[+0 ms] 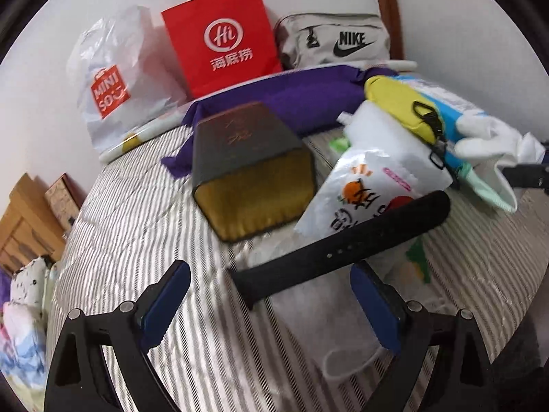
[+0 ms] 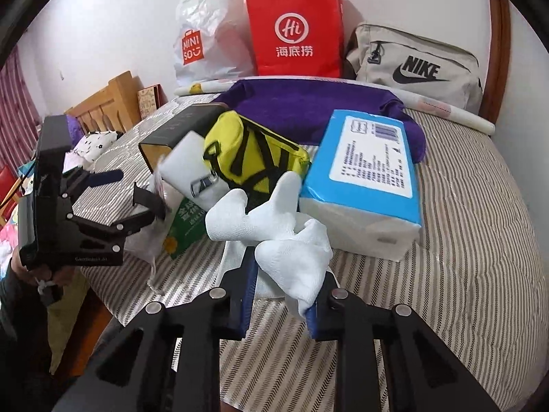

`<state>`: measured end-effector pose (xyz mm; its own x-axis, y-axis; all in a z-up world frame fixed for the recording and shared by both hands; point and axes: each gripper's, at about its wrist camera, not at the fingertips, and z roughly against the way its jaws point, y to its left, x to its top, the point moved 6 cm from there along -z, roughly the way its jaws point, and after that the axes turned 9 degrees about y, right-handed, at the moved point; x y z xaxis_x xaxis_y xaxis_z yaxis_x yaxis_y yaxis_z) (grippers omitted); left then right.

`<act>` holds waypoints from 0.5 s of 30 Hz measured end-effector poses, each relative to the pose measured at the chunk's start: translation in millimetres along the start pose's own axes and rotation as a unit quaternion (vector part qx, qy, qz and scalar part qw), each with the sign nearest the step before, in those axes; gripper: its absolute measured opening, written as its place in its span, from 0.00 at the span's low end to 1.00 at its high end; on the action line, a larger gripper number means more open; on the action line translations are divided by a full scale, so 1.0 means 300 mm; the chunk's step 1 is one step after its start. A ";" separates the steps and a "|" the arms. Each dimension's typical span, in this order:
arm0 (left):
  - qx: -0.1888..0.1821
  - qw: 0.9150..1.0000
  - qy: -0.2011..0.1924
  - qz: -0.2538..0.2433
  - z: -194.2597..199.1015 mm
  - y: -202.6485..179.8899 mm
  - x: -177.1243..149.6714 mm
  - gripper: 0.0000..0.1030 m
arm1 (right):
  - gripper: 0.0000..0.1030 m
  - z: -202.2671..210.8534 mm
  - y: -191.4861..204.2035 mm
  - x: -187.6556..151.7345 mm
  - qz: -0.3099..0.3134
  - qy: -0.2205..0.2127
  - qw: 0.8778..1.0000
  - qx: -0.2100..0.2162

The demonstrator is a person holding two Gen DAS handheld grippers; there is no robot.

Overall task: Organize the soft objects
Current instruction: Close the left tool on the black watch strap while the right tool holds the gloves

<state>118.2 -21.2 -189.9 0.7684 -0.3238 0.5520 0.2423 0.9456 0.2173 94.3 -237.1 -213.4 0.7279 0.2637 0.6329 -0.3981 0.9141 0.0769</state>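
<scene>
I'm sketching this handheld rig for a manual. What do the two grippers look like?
Both match: the left gripper and right gripper have black angular linkage arms with cut-out slots, silver round pivot pins, and fingers faced with blue pads. The left one's black body carries small pale lettering.

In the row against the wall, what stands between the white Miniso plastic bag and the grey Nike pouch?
The red paper shopping bag with white handles stands between the white Miniso plastic bag and the grey Nike pouch. Both wrist views show it.
</scene>
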 end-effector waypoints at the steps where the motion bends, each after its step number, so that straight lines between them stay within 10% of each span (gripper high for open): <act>1: -0.006 1.000 -0.001 0.000 -0.005 0.000 0.008 0.91 | 0.24 -0.002 -0.004 0.001 -0.001 0.000 1.000 -0.002; 8: -0.067 0.998 0.003 0.015 -0.009 0.008 0.036 0.45 | 0.24 -0.001 -0.015 -0.001 -0.004 0.001 1.000 -0.002; 15: -0.112 0.993 0.011 0.023 0.037 0.022 0.010 0.25 | 0.24 -0.011 -0.023 -0.009 -0.007 0.007 1.000 0.000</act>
<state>115.7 -16.4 -178.0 0.7935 -0.2821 0.5392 0.3314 0.9435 0.0061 97.0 -243.2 -218.1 0.7414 0.2545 0.6210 -0.3874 0.9178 0.0863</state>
